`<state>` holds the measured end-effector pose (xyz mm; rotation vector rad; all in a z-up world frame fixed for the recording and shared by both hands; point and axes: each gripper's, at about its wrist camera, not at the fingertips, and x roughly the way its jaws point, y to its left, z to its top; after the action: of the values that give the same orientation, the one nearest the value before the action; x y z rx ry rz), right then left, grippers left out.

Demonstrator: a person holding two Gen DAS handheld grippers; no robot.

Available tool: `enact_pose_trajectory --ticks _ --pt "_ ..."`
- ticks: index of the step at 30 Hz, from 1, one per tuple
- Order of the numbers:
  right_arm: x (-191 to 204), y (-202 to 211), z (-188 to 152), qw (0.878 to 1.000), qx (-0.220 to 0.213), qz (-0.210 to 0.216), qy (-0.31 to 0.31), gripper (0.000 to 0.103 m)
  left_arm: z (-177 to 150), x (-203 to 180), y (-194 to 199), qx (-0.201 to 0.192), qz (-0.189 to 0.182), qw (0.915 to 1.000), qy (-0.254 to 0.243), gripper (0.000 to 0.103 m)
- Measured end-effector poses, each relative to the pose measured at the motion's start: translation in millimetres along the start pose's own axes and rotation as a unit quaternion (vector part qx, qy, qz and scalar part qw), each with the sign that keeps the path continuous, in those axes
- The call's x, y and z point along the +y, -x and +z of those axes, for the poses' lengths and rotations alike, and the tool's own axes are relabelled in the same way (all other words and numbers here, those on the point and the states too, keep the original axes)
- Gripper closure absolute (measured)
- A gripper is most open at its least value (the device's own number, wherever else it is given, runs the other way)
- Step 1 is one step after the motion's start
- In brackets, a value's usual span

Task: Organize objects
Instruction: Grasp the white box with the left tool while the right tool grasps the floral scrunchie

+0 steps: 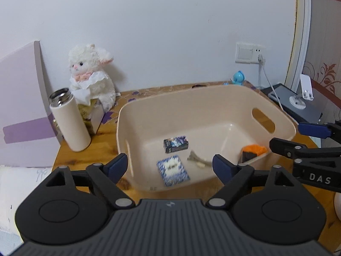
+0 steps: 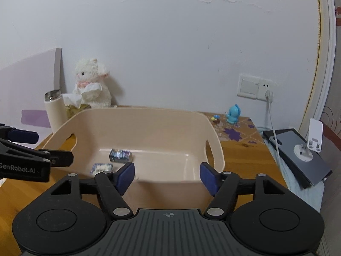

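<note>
A beige plastic bin (image 1: 136, 115) with handle slots stands on the wooden table. In it lie a dark card box (image 1: 176, 144), a blue-and-white card pack (image 1: 173, 170), a pale hair clip (image 1: 197, 160) and an orange-and-black object (image 1: 253, 152). My left gripper (image 1: 170, 167) is open and empty above the bin's near rim. My right gripper (image 2: 167, 176) is open and empty before the bin (image 2: 170, 188); the card box (image 2: 121, 155) and the card pack (image 2: 101, 168) show inside. Each gripper appears at the edge of the other's view.
A white plush lamb (image 1: 90, 72), a tissue box (image 1: 91, 115) and a cream flask (image 1: 69, 119) stand at the back left. A blue toy figure (image 2: 233, 115) stands at the back right. A tablet with a phone stand (image 2: 302, 151) and a charging cable (image 2: 272, 128) lie to the right.
</note>
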<state>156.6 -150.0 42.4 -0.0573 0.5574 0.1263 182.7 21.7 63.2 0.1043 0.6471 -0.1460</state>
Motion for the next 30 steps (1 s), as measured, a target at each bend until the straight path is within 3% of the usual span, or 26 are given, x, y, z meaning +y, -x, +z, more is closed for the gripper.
enact_pose_trajectory --ticks 7,17,21,30 --pt "0 -4 -26 0.999 0.032 0.006 -0.003 0.029 -27 5 -2 0.029 0.0 0.9996 0.004 0.015" --pt "15 -35 -61 0.995 0.092 0.028 -0.002 0.028 -55 2 -42 0.081 -0.013 0.9962 0.029 0.015" --pt "21 -46 -65 0.994 0.104 0.035 -0.005 0.028 -60 -2 -58 0.095 -0.025 0.9945 0.038 0.015" --pt "38 -67 -67 0.991 0.121 0.053 -0.003 0.028 -69 7 -83 0.12 -0.01 0.9915 0.049 0.015"
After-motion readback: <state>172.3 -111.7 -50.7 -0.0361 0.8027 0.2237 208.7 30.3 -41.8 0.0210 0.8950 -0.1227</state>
